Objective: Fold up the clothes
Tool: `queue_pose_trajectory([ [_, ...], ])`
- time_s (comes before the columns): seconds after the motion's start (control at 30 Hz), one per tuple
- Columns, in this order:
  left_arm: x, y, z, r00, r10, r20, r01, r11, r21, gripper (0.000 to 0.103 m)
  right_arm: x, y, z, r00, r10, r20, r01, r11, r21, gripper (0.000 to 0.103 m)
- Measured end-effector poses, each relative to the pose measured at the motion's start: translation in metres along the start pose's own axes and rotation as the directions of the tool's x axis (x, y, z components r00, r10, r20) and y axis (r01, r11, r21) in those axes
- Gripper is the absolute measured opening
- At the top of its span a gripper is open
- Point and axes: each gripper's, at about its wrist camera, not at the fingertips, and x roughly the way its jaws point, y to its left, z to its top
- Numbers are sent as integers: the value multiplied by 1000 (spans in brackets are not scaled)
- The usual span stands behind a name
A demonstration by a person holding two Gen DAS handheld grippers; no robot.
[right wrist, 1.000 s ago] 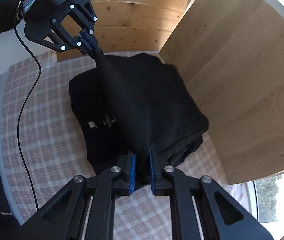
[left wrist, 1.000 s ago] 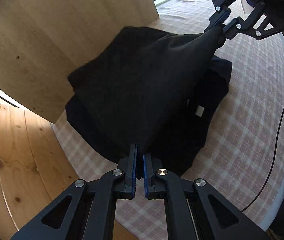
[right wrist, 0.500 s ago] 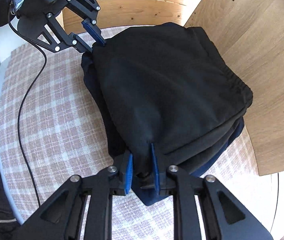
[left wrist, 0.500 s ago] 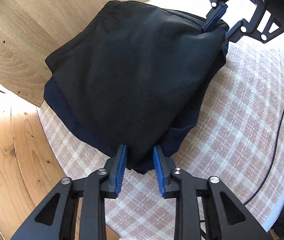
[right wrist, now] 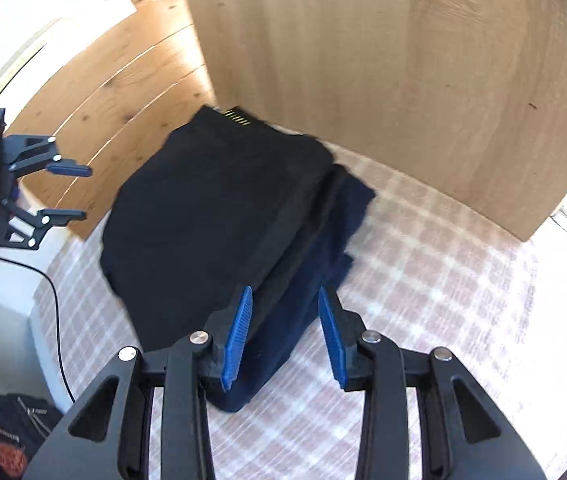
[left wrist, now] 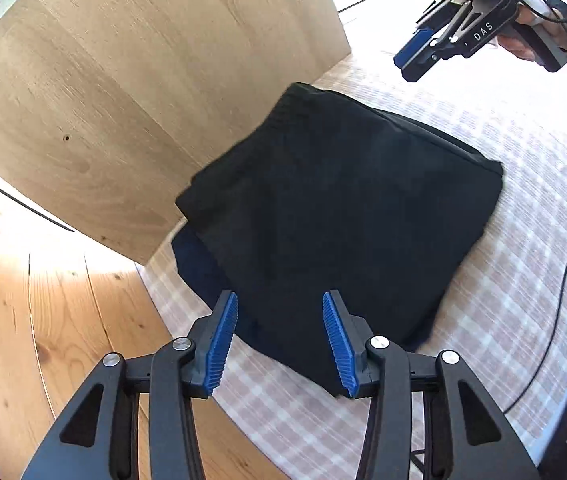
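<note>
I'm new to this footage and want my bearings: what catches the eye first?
A folded pile of dark clothes lies on the checked cloth, close beside a tall wooden panel. The left gripper and right gripper both hang open over its near edges, holding nothing.

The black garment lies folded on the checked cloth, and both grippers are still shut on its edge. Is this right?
Not quite. The black garment does lie folded on the checked cloth, but both views show the left gripper and the right gripper open, jaws apart, holding nothing.
</note>
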Motion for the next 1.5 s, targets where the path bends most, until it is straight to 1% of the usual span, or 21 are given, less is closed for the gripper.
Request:
queue_pose_trajectory([
  [0.1, 29, 27, 33, 999, 22, -28, -23, 999, -30, 43, 18, -18, 25, 999, 45, -5, -44, 996, 82, 35],
  [0.13, 40, 31, 34, 999, 16, -46, -17, 1000, -24, 43, 23, -21, 31, 997, 75, 0, -75, 992, 97, 37],
  [0.23, 73, 46, 46, 994, -33, -105, 31, 999, -19, 43, 39, -23, 49, 996, 90, 5, -90, 990, 104, 45],
  [0.33, 98, 46, 42, 982, -47, -181, 45, 999, -12, 43, 54, -21, 59, 996, 83, -24, -81, 993, 85, 45],
  [0.47, 103, 48, 31, 984, -78, -159, 73, 996, -42, 44, 76, -19, 66, 996, 53, -73, -48, 997, 61, 45],
  [0.57, 105, 53, 26, 984, -101, -145, 92, 994, -67, 45, 91, -20, 68, 992, 74, -104, -66, 995, 81, 45],
  [0.63, 106, 55, 24, 985, -106, -138, 96, 992, -77, 47, 94, -20, 68, 991, 102, -86, -94, 991, 94, 45],
  [0.7, 107, 57, 22, 986, -104, -133, 94, 992, -82, 49, 91, -15, 68, 989, 141, -53, -137, 987, 83, 38],
  [0.73, 107, 56, 21, 986, -102, -132, 92, 993, -77, 50, 89, -11, 68, 988, 149, -39, -146, 987, 64, 25],
  [0.77, 108, 57, 21, 986, -103, -131, 93, 993, -79, 50, 85, -6, 67, 990, 140, -28, -139, 990, 37, 18],
  [0.93, 111, 60, 18, 986, -111, -123, 101, 991, -91, 51, 55, 35, 61, 992, 114, 63, -100, 978, -182, 13],
  [1.03, 113, 61, 17, 986, -115, -118, 103, 990, -98, 52, 37, 58, 52, 988, 42, 146, 12, 936, -351, 13],
  [1.07, 113, 62, 17, 986, -115, -118, 103, 990, -99, 52, 39, 56, 53, 989, -33, 147, 85, 930, -358, 16],
  [1.1, 114, 62, 17, 986, -115, -118, 103, 990, -100, 52, 48, 45, 57, 982, -145, 117, 176, 930, -323, 24],
  [1.13, 114, 62, 18, 987, -112, -119, 101, 990, -97, 52, 51, 31, 61, 977, -190, 97, 209, 944, -254, 42],
  [1.2, 115, 62, 18, 987, -106, -121, 96, 991, -89, 53, 54, 2, 66, 967, -247, 55, 252, 962, -102, 44],
  [1.27, 115, 62, 18, 988, -102, -117, 93, 993, -79, 53, 40, -8, 67, 979, -180, 94, 183, 983, -26, 44],
  [1.3, 115, 62, 18, 988, -102, -115, 94, 993, -74, 52, 34, -6, 66, 982, -150, 118, 153, 988, -23, 42],
  [1.33, 114, 63, 18, 988, -103, -111, 95, 993, -72, 52, 33, 1, 66, 983, -137, 118, 144, 988, -48, 30],
  [1.37, 113, 65, 18, 989, -105, -105, 98, 993, -72, 52, 32, 9, 66, 985, -128, 114, 137, 988, -77, 5],
  [1.5, 114, 73, 19, 988, -119, -98, 109, 988, -108, 52, 49, 37, 66, 993, -84, 88, 98, 982, -162, 3],
])
